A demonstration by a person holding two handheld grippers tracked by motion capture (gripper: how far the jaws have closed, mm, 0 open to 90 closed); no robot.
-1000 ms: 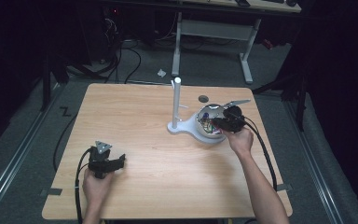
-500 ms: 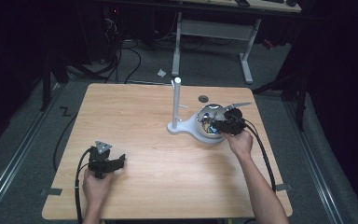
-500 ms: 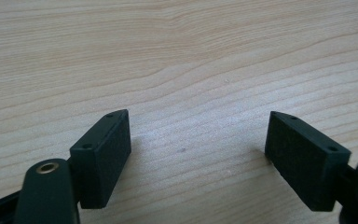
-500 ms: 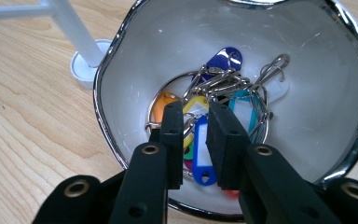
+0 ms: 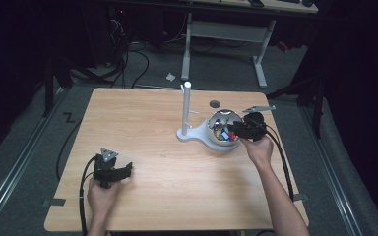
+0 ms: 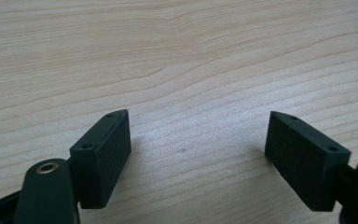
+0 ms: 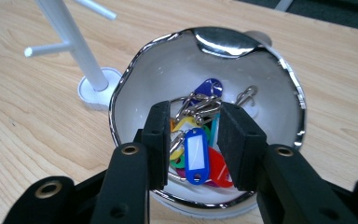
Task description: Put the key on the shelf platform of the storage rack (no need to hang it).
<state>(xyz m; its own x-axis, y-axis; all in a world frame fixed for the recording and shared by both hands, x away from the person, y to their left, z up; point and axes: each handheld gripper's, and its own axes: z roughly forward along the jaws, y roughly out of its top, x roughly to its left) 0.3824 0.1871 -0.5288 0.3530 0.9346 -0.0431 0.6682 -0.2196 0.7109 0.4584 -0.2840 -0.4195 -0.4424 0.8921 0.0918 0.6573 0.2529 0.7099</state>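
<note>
Right gripper [image 7: 193, 140] hovered over steel bowl [image 7: 286, 74] at desk's [image 5: 142, 113] 3 o'clock. Fingers had just been opening, apart, blue key tag [image 7: 196, 156] between them, apparently untouched. Tag's long axis ran 12-to-6, ring end toward 12. Left gripper [image 6: 198, 158] fingers apart over bare desk.

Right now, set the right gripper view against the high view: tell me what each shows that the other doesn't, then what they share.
Right gripper view alone: the separate coloured plastic key tags, a blue white-labelled tag between the right gripper jaws, which have just been opening, and metal clips.
High view alone: the left gripper open over bare wood, both forearms, the floor beyond.
Shared: the shiny metal bowl, the white peg stand, the light wooden table.
</note>
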